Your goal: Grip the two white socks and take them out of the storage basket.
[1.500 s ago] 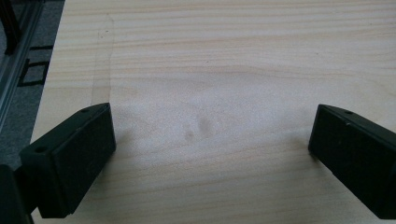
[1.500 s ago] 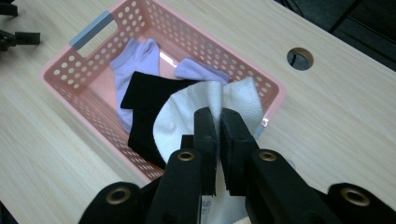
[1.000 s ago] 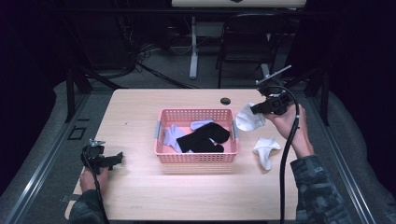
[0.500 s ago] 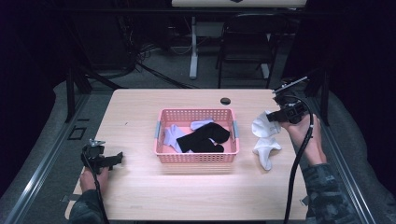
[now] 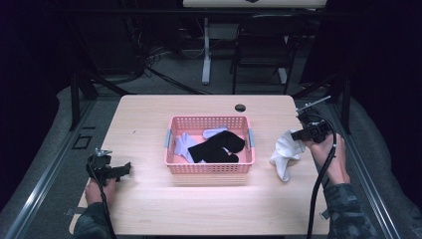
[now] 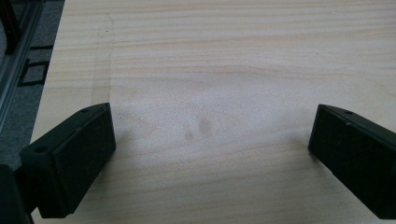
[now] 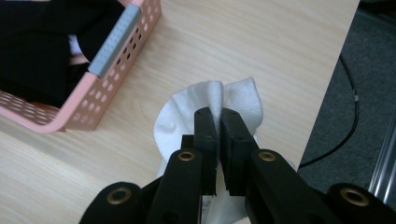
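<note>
Here the right gripper (image 5: 298,135) sits to the right of the pink basket (image 5: 209,168), near the right edge of the counter (image 5: 149,209). Its jaws are pressed together on a fold of a white sock (image 5: 284,154), pinching the cloth between them. In the right gripper view the right gripper (image 7: 218,122) points down at the white sock (image 7: 180,116), which bunches up on both sides of the jaws and spreads onto the wood below. In the high view the sock hangs from the jaws, and its lower end lies on the counter, just beside the basket's right wall but apart from it. Whether a second white sock lies under it cannot be told.

The pink basket stands in the middle of the counter. Inside it a black sock (image 5: 219,147) lies across the centre, with pale lilac socks (image 5: 183,145) beside it toward the left wall. A small black disc (image 5: 240,107) lies on the counter behind the basket.

The left gripper (image 5: 125,169) rests low at the counter's left side, well apart from the basket. In the left gripper view its jaws are spread wide, with bare wood between them and nothing held.
</note>
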### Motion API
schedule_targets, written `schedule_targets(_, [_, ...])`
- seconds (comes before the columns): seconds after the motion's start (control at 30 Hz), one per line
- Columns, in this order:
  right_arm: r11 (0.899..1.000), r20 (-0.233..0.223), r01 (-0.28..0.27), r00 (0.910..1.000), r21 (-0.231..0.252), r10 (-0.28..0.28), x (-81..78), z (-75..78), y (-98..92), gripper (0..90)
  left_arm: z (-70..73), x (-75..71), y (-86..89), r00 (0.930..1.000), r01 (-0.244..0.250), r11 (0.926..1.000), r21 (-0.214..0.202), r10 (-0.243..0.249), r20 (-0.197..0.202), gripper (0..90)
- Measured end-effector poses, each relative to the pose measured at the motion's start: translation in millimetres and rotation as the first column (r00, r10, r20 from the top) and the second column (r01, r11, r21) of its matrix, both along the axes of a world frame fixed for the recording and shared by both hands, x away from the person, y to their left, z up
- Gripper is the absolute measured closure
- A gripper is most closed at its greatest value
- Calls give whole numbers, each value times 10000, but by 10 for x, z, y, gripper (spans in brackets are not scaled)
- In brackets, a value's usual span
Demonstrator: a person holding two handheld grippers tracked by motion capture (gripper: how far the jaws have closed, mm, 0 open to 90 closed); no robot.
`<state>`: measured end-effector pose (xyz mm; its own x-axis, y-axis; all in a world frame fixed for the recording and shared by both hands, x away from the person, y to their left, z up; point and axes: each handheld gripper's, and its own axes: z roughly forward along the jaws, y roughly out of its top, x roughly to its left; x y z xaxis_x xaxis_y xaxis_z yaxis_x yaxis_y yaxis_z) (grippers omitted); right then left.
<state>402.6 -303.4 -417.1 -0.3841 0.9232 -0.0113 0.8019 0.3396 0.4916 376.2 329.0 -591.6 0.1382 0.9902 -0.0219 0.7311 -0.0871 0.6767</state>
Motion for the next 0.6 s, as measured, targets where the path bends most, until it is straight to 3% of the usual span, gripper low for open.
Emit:
schedule_targets(0.2, [9995, -628, 218, 9978, -238, -233, 38, -388, -50, 864, 0, 0, 0, 10000, 0, 10000, 1, 0, 0, 5])
schedule_targets(0.47, [9963, -1136, 857, 9899, 62, -845, 131, -919, -155, 860, 0, 0, 0, 10000, 1, 10000, 2, -1, 0, 5])
schedule_targets(0.6, [9964, -1340, 842, 9875, 64, -826, 147, -1033, -171, 857, 0, 0, 0, 10000, -1, 10000, 2, 1, -1, 5])
